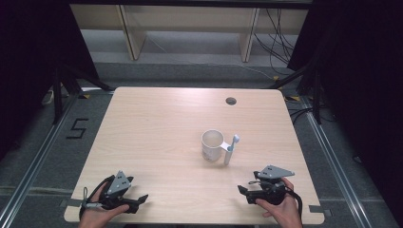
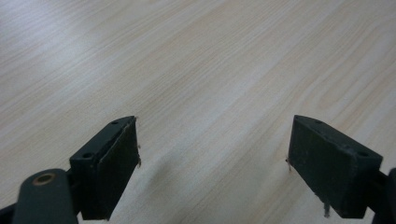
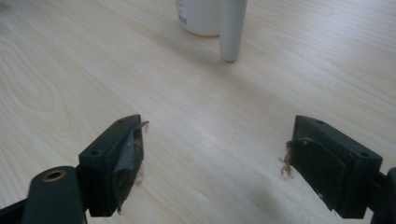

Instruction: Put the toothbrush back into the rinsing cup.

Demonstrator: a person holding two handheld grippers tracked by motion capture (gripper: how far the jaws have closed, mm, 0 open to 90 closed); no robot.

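At the near left corner of the pale, fine-grained wooden surface [image 1: 157, 118], a hand [image 1: 97, 216] grips the left tool [image 1: 141, 199], a black plastic body topped by a grey three-cornered metal plate. Its tips point toward the middle of the surface. In the left gripper view its two blocky black jaws stand wide apart with nothing between them, their flat inner pads facing each other over bare wood grain that runs in long, soft streaks.

Right of centre stands the white, smooth ceramic mug [image 1: 212, 145], cylindrical and upright, its open mouth round and its inside plain. A dark printed patch shows low on its wall in the right gripper view. Leaning against the mug's right side is a slim white-and-grey toothbrush-shaped stick [image 1: 230, 151], tilted with its small pale-blue head uppermost and its rounded butt on the wood.

At the near right corner the other hand [image 1: 283, 211] holds the right tool [image 1: 244, 192], of the same black build and grey plate. Its jaws too are spread wide and hold nothing; brownish crumbs cling to the worn pad edges. The mug and stick lie ahead of it, well apart from the tips.

Near the far edge sits a small round dark cable hole [image 1: 231, 100].
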